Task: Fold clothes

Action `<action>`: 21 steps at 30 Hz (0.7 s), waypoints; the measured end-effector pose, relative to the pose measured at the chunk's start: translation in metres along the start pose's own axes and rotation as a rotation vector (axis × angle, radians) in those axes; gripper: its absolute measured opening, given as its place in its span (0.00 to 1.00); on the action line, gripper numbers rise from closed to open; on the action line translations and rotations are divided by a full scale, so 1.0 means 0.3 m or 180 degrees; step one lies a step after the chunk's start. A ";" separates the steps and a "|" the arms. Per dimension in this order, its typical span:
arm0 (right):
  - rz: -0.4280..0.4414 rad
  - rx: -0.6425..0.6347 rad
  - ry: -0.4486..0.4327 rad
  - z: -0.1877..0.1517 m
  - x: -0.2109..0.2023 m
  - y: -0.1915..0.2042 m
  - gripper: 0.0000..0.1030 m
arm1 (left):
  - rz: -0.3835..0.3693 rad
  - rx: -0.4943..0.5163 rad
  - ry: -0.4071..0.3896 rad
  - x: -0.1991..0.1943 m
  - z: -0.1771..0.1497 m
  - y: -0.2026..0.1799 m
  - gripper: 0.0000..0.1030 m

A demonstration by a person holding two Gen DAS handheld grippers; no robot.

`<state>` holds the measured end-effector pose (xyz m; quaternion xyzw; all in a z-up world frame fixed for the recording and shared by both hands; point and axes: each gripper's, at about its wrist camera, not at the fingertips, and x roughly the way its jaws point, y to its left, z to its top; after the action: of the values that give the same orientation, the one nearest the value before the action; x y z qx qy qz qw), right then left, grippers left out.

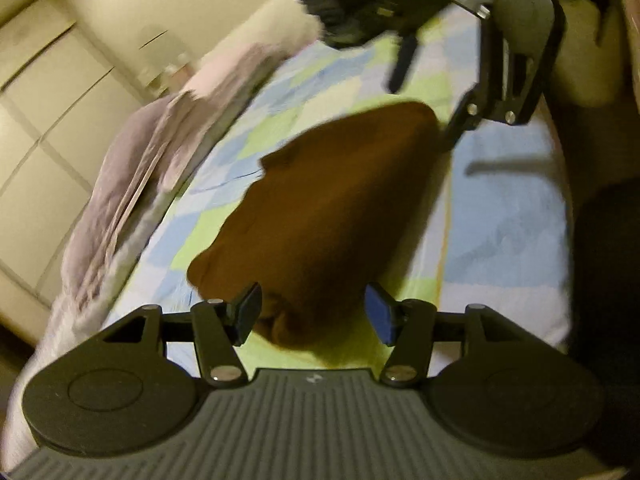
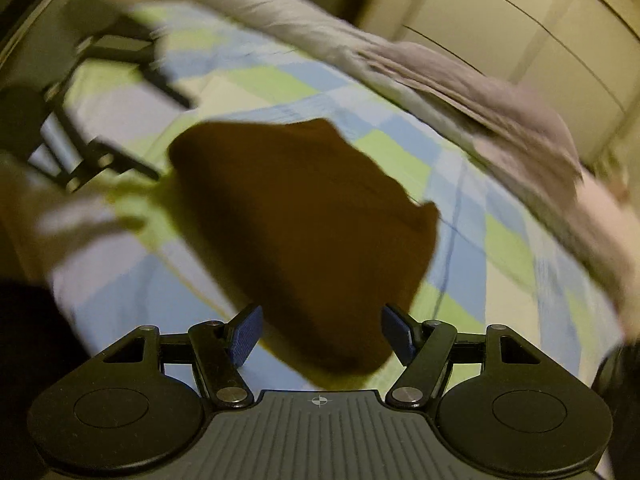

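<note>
A brown garment lies folded into a compact shape on the checked bedsheet. My left gripper hovers open just above its near end, blue pads apart, holding nothing. In the left wrist view my right gripper shows at the top right, beyond the far end of the cloth, and looks open. From the right wrist view the same brown garment fills the middle, and my right gripper stands open over its near edge. The left gripper appears blurred at the upper left there.
A pale grey-lilac blanket lies bunched along the bed's far side, also seen as the blanket in the right wrist view. Cream wardrobe doors stand behind it. A person's dark-clothed leg is at the bed's edge.
</note>
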<state>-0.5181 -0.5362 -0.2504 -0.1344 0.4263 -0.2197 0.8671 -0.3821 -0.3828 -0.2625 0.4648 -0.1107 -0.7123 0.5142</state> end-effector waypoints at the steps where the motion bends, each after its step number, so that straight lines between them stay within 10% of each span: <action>1: -0.0038 -0.0168 0.0016 -0.001 0.019 0.022 0.67 | 0.0032 0.0166 0.0024 0.026 0.005 -0.016 0.53; 9: -0.0421 -0.1624 0.0210 -0.063 0.176 0.143 0.66 | 0.0174 0.1194 0.0219 0.151 -0.047 -0.080 0.41; 11: -0.0535 -0.1818 0.0222 -0.081 0.203 0.146 0.41 | 0.0154 0.1273 0.0237 0.166 -0.058 -0.078 0.33; 13: -0.0518 -0.1714 0.0234 -0.086 0.206 0.131 0.20 | 0.0084 0.1169 0.0251 0.161 -0.049 -0.062 0.29; 21: -0.0415 -0.1348 0.0221 -0.117 0.051 0.137 0.17 | -0.0109 0.0873 0.0156 0.028 -0.019 -0.117 0.27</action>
<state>-0.5268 -0.5098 -0.2991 -0.3331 0.4828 -0.1854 0.7884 -0.4001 -0.3722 -0.2925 0.5497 -0.1865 -0.6876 0.4362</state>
